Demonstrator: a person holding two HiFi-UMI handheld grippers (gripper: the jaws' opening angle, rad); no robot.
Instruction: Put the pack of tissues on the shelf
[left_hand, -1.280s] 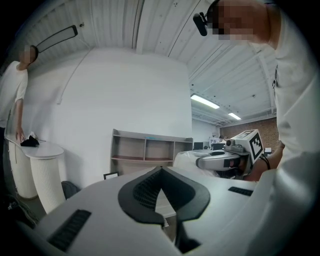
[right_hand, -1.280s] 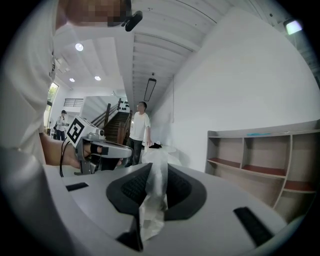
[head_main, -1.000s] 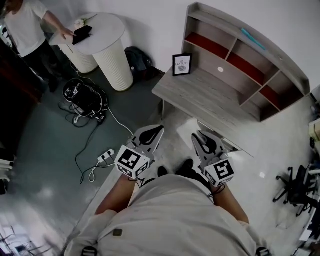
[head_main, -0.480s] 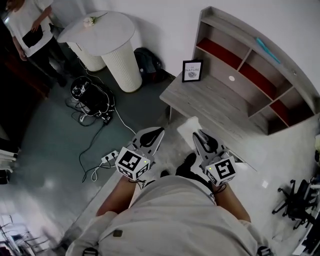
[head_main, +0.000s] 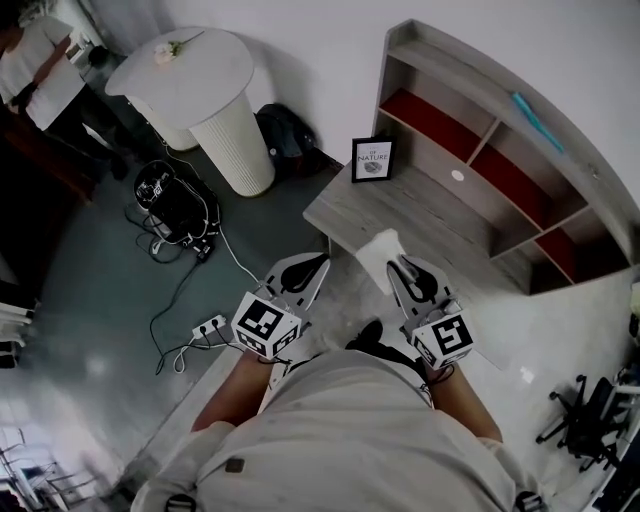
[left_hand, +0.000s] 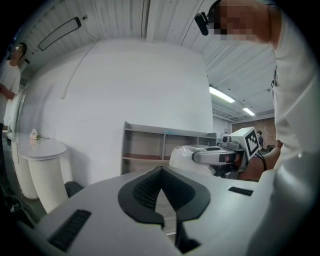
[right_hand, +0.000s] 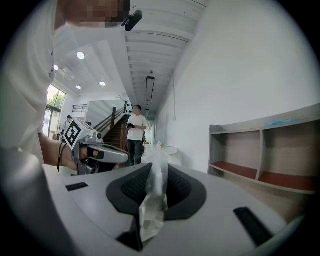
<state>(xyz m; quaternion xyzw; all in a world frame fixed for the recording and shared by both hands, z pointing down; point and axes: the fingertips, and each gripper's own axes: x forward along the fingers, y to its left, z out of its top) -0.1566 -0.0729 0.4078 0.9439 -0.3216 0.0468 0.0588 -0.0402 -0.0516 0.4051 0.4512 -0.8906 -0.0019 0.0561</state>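
Note:
The pack of tissues (head_main: 379, 257) is a white, crinkly plastic bundle pinched at its edge by my right gripper (head_main: 401, 268), which is shut on it just over the near edge of the grey desk (head_main: 420, 215). In the right gripper view the pack's wrapper (right_hand: 154, 200) stands between the black pads. The grey shelf unit (head_main: 480, 140) with red-backed compartments rises at the desk's back, apart from the pack. My left gripper (head_main: 318, 264) hovers beside the right one, shut and holding nothing; its pads (left_hand: 142, 192) meet in the left gripper view.
A framed picture (head_main: 372, 160) stands on the desk's left end. A white round pedestal table (head_main: 205, 85), a black bag (head_main: 283, 130), cables and a power strip (head_main: 210, 325) lie to the left. A person (head_main: 35, 60) stands far left. An office chair (head_main: 580, 425) sits at right.
Both grippers have moved forward toward the desk, and the tissue pack now hangs over its near edge. The person at far left has stepped away from the round table.

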